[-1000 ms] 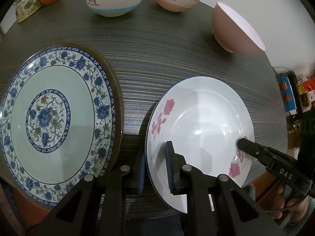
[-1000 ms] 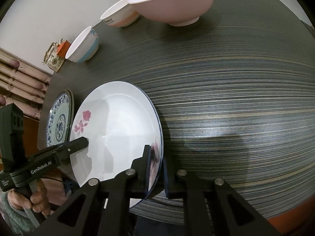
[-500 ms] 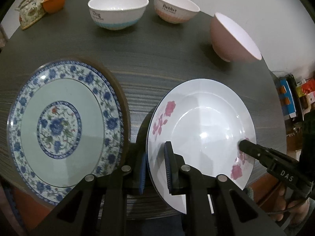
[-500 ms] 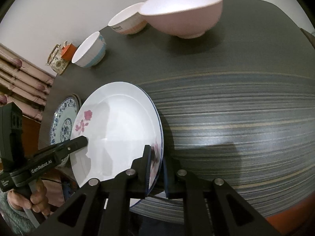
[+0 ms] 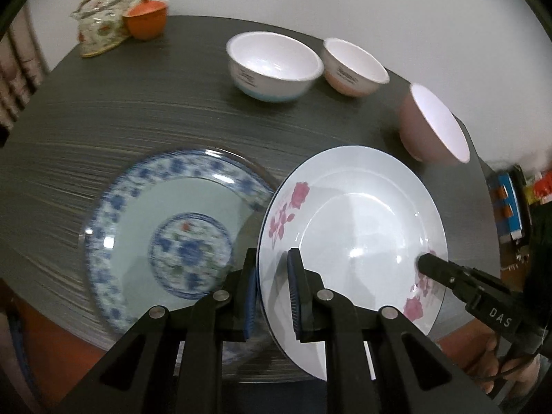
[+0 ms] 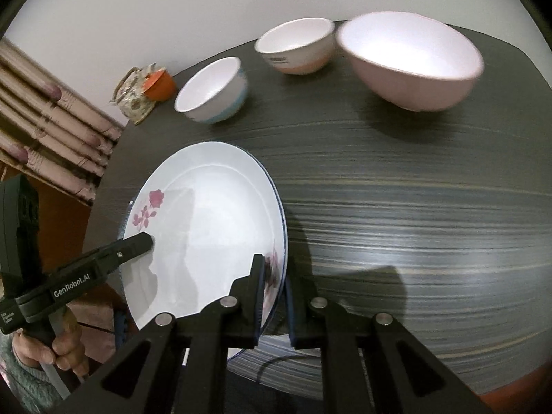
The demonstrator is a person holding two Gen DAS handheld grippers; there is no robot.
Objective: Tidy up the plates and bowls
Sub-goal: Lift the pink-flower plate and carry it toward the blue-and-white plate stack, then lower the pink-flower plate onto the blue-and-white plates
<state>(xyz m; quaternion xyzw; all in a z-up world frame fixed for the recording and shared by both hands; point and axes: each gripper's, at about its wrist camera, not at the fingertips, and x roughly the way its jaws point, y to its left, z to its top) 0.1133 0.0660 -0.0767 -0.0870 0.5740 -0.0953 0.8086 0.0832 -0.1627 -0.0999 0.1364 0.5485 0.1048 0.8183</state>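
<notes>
White with pink roses, the plate (image 5: 362, 227) is pinched by both grippers. The left gripper (image 5: 272, 296) and right gripper (image 6: 276, 296) jaws each hold its rim, beside the blue plate (image 5: 138, 227).

Blue-patterned plate (image 5: 165, 241) motion-blurred, partly behind white plate (image 5: 362, 234)

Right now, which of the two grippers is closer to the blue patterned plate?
Left. The left gripper clamps the white rose plate on the edge beside the blue patterned plate; the right gripper clamps the far edge.

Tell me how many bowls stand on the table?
3: a blue-banded bowl at the far side, an orange-banded bowl right beside it, and a pink bowl nearer the right edge. None seems hidden.
</notes>
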